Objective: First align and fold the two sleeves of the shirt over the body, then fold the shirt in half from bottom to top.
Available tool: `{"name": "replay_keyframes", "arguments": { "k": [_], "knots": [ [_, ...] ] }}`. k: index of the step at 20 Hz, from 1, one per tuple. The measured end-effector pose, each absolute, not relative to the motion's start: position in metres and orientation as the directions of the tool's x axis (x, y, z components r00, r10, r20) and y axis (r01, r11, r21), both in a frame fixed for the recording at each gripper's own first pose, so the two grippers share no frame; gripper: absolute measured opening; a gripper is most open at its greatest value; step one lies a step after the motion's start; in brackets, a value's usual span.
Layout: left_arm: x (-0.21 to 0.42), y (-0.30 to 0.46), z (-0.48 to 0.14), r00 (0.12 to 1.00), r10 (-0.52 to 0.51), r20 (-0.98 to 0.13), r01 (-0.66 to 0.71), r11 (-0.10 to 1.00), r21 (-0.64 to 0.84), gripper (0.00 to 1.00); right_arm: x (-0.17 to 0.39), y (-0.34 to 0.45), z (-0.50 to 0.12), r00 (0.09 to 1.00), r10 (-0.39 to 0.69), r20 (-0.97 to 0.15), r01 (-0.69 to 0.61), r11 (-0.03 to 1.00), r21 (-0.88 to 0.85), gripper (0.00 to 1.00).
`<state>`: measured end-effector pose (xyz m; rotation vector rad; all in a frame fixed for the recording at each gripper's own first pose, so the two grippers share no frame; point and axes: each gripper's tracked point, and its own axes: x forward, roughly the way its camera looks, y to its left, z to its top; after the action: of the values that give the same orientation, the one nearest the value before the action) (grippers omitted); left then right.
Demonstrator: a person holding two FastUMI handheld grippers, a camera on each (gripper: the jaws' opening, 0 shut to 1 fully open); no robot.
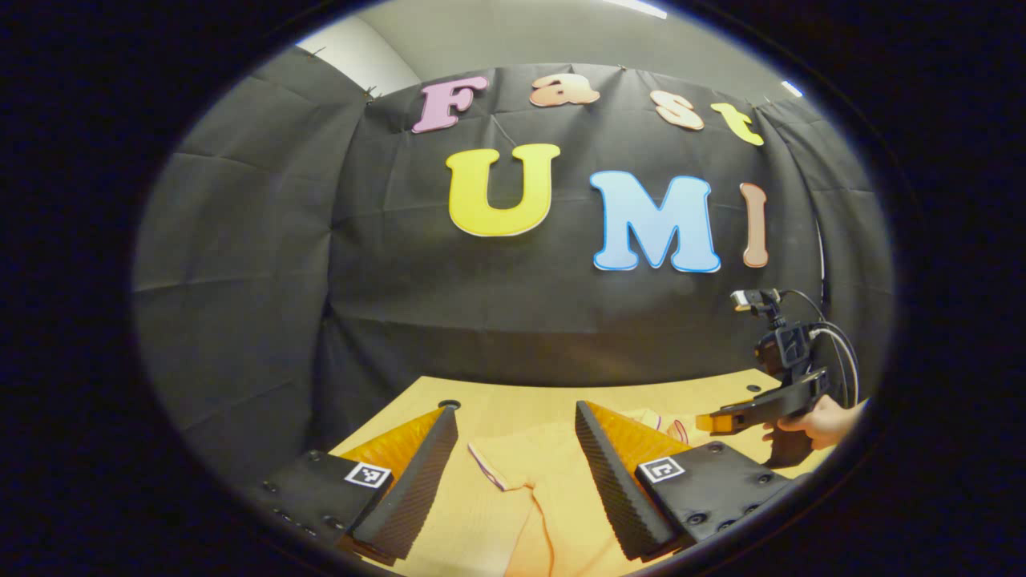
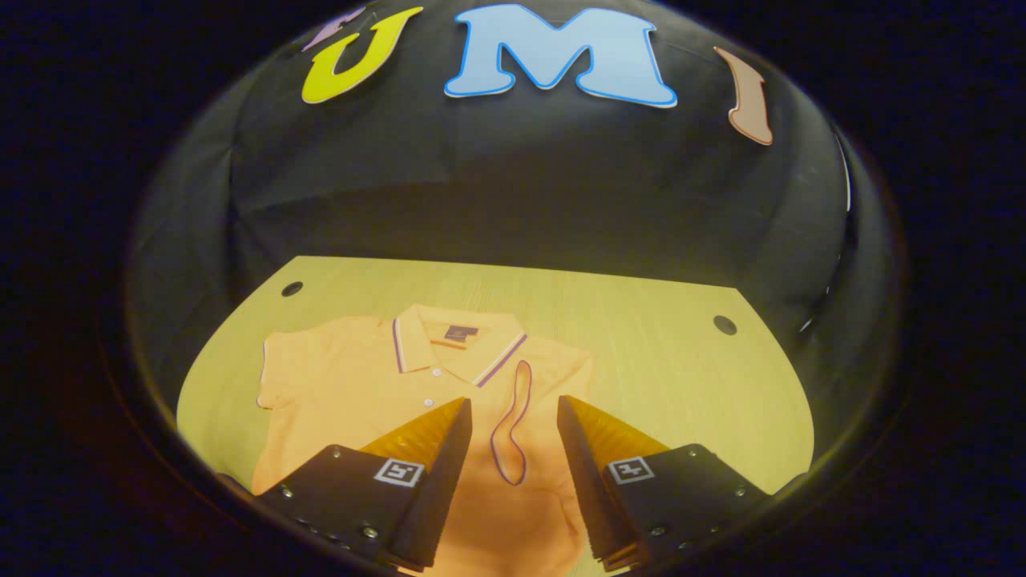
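An orange polo shirt (image 2: 361, 393) lies flat on the wooden table (image 2: 641, 320), collar (image 2: 457, 340) at the far side. One sleeve (image 2: 513, 425), trimmed in purple, is folded over the body; the other sleeve (image 2: 276, 369) lies spread out to the left. My right gripper (image 2: 513, 403) hovers open over the folded sleeve with nothing between its fingers. In the left gripper view, my left gripper (image 1: 515, 410) stands open above the spread sleeve (image 1: 501, 461) of the shirt (image 1: 553, 489). The right gripper (image 1: 717, 421) shows there at the right, held by a hand (image 1: 817, 421).
The table has round holes near its far corners (image 2: 292, 288) (image 2: 725, 324). Bare wood (image 2: 681, 385) lies right of the shirt. The black cloth wall (image 1: 481, 320) stands close behind the table's far edge. Cables (image 1: 838, 353) trail from the right gripper.
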<state>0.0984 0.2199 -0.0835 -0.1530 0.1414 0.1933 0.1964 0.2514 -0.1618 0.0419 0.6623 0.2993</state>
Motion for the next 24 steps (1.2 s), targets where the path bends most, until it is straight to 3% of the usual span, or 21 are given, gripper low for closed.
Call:
{"name": "replay_keyframes", "arguments": {
  "k": [6, 16, 24],
  "knots": [
    [0.153, 0.240, -0.141, 0.966, 0.116, -0.230, -0.163, 0.967, -0.197, 0.95, 0.153, 0.240, -0.118, 0.801, 0.250, -0.544, -0.210, 0.968, 0.135, 0.69],
    [0.225, 0.279, -0.264, 0.889, 0.148, -0.434, -0.259, 0.943, -0.209, 0.94, 0.078, 0.217, -0.066, 0.852, 0.227, -0.472, -0.149, 0.969, 0.198, 0.67],
    [0.258, 0.291, -0.320, 0.826, 0.148, -0.544, -0.317, 0.920, -0.232, 0.95, 0.051, 0.178, -0.058, 0.866, 0.163, -0.473, -0.072, 0.976, 0.204, 0.69]
  ]
}}
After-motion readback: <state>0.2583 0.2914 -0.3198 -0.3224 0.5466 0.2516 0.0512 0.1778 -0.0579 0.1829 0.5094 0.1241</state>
